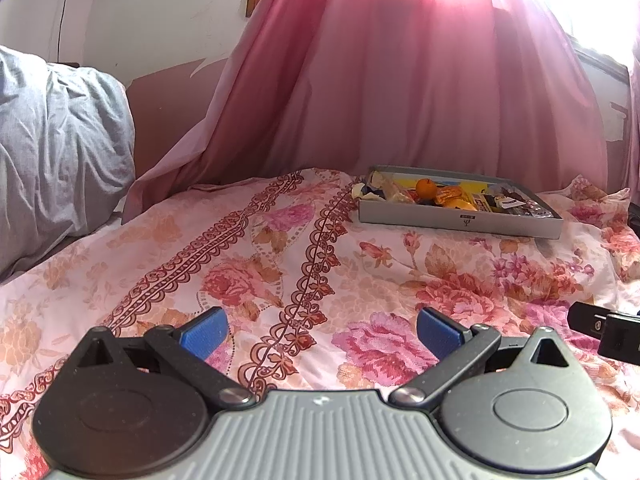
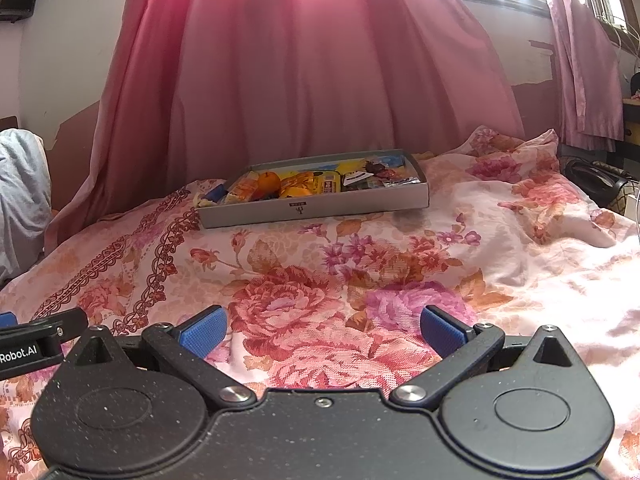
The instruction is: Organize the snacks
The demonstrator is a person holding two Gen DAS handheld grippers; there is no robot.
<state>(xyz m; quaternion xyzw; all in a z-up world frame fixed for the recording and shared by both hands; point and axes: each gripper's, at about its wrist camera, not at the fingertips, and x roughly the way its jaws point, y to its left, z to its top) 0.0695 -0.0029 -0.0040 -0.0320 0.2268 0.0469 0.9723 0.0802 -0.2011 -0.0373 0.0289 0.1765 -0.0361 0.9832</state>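
Now my left tongs [image 1: 322,332] are released, with the blue pads wide apart over the flowered bedspread [image 1: 280,264], and nothing is between them. My right tongs [image 2: 324,330] are released too, also with nothing between the pads, and they hang just beside the left ones. Farther ahead, a flat grey box [image 2: 320,206] lies on the bedspread, well apart from both tongs, in front of the pink curtain [image 2: 320,60]. Inside the box I see the snacks [image 2: 304,186]: an orange [image 1: 425,188], yellow packets and some dark wrappers at its right end.
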